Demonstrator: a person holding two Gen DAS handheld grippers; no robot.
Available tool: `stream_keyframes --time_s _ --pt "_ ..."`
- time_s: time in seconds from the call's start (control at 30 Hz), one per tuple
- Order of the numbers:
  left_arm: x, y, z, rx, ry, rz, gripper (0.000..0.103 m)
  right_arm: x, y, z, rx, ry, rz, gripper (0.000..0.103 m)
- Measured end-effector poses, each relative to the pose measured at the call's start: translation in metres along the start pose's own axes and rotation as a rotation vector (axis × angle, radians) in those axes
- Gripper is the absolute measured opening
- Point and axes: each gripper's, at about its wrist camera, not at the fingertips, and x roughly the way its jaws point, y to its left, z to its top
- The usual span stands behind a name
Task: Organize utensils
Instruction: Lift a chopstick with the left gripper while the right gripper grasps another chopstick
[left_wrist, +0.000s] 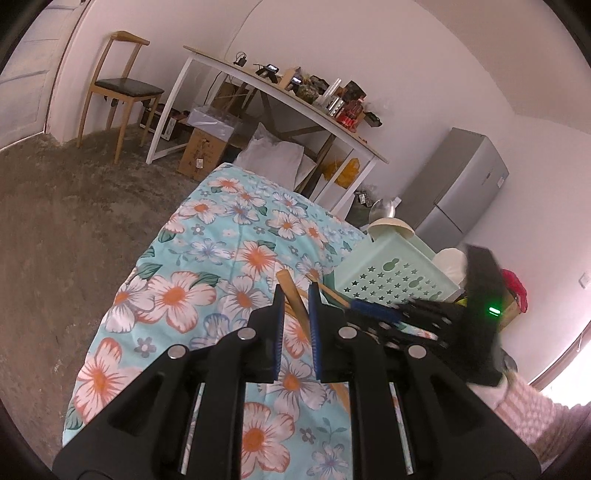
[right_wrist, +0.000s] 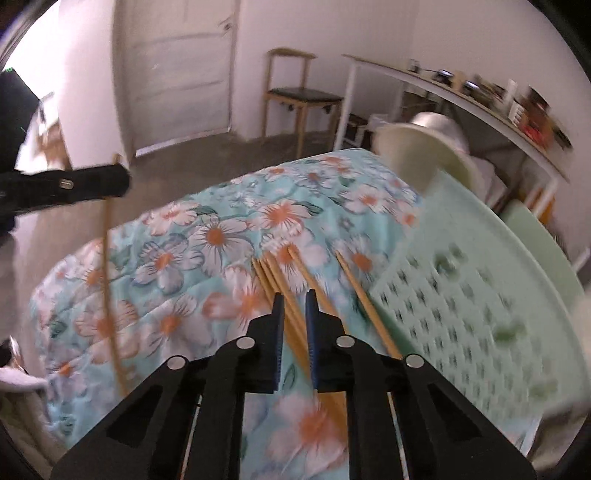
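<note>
Left gripper (left_wrist: 296, 295) clamps slim wooden chopstick (left_wrist: 293, 295); right gripper (right_wrist: 294, 301) nearly closed, contents unclear (blurred); perforated mint plastic basket (right_wrist: 461, 314) beside.

Two grippers show: the left gripper (left_wrist: 297, 291) and the right gripper (right_wrist: 294, 297).

One chopstick (left_wrist: 295, 301) sits between the left gripper's fingers.

About five more chopsticks (right_wrist: 284, 284) lie on the cloth in the right wrist view. They are blurry, so the count is not sure.

There is one flowered cloth (left_wrist: 207, 258).

There is one green basket (left_wrist: 391, 277) with star holes.

There is one cream cup (right_wrist: 417, 155).

There is one wooden chair (left_wrist: 118, 88).

There is one long white table (left_wrist: 280, 96) by the wall.

There is one grey fridge (left_wrist: 458, 184).

There is one white door (right_wrist: 181, 70).

There is one cardboard box (left_wrist: 203, 151) on the floor.
</note>
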Motion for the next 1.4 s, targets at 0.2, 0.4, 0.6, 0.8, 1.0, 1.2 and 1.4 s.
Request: stream_keyframes --time_s 0.2,0.4,0.6,0.8,1.0,1.2,1.4 --pt "-0.002 0.001 -0.001 0.004 -0.006 -0.016 0.012 0.026 0.004 0.016 -0.116 0.077 0.000 0.010" --pt "-0.002 0.004 -0.001 -0.001 -0.004 -0.023 0.012 0.045 0.005 0.022 -0.167 0.141 0.000 0.010" --pt "-0.001 0.004 -0.002 -0.002 -0.003 -0.024 0.012 0.063 0.003 0.025 -0.171 0.180 0.014 0.010" --pt "0.000 0.005 -0.003 -0.004 -0.003 -0.017 0.012 0.065 0.005 0.024 -0.176 0.161 0.002 0.008" --pt "-0.002 0.001 -0.003 0.012 -0.011 -0.012 0.012 0.024 -0.007 0.028 -0.100 0.057 -0.037 0.007" --pt "-0.008 -0.009 -0.001 0.038 -0.019 -0.008 0.011 -0.056 -0.026 0.020 0.059 -0.111 -0.096 0.007" --pt "-0.012 -0.030 0.002 0.081 -0.026 -0.016 0.011 -0.141 -0.059 -0.016 0.329 -0.304 -0.112 0.006"
